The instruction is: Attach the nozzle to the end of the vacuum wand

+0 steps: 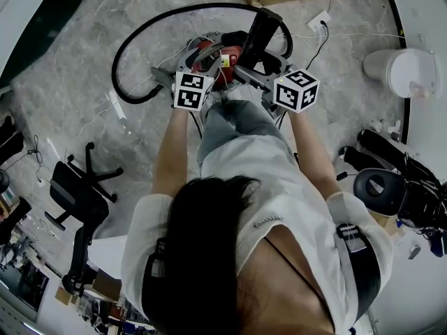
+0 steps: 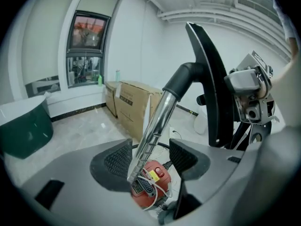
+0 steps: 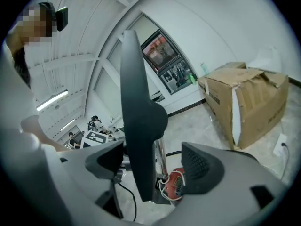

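Mirror-bright polished metal on vacuum wand (image 2: 157, 121); smooth matt black plastic on nozzle (image 2: 210, 84); glossy red plastic on vacuum canister (image 2: 157, 179); dull brown cardboard on box (image 3: 244, 98); smooth speckled stone on floor (image 1: 84, 61).

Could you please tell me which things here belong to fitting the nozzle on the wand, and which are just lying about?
For the job: wand, nozzle, vacuum.
Lying about: box, chair, white bin.
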The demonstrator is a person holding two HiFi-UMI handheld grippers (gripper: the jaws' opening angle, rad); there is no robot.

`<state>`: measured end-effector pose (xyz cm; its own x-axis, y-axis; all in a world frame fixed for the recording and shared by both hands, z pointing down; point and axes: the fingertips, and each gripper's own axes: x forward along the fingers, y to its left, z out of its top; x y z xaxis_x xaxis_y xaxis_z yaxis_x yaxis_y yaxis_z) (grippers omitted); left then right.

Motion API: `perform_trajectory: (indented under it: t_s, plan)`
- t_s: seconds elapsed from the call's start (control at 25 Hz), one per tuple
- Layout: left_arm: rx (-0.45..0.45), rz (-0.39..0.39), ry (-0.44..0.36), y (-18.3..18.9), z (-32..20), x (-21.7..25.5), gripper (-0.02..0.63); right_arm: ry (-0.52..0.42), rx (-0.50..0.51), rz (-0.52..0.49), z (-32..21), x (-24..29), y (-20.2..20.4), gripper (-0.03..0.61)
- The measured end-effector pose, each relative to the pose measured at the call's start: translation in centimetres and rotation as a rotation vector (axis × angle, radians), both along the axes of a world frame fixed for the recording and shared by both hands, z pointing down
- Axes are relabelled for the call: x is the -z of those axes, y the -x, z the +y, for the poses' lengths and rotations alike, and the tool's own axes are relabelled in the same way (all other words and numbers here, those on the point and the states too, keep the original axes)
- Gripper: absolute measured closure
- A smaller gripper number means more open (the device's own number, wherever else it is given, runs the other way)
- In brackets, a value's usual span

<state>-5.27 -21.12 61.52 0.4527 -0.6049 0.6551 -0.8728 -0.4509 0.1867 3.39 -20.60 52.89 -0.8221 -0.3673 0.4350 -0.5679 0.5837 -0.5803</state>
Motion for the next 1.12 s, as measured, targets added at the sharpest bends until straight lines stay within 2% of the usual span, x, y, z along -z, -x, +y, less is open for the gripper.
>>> perform_trajectory:
  t_s: [0.16,0.36,0.6,0.84,1.0,1.12]
  plan:
    - [-0.002,-0.005,-0.025,0.6,1.6,1.7,0.373,-0.025,-0.054,-0.008,0.3,1.1,-1.6,0.201]
    - [0.031,0.086,-0.067,0.4,2.4,5.2,0.371,-0.061,-0.116,-0.033,0.3,3.3,-3.4,0.199]
    - [0.06,0.147,-0.138,-0.2,3.3,10.0,0.371,-0.127,-0.136,0.004,0.8,5.1,-4.4,0.2]
    - [0.115,0.216,-0.222,0.1,4.2,13.8,0.378,-0.196,-0.213,0.009,1.6,7.1,-5.1,0.201]
    - [0.185,0.312,-0.251,0.7,4.5,16.0,0.439,-0.236,-0.233,-0.001,2.5,8.3,-5.1,0.202]
    - [0.19,0.318,-0.268,0.7,4.8,17.0,0.491,-0.262,-0.247,-0.009,2.9,9.3,-4.7,0.212]
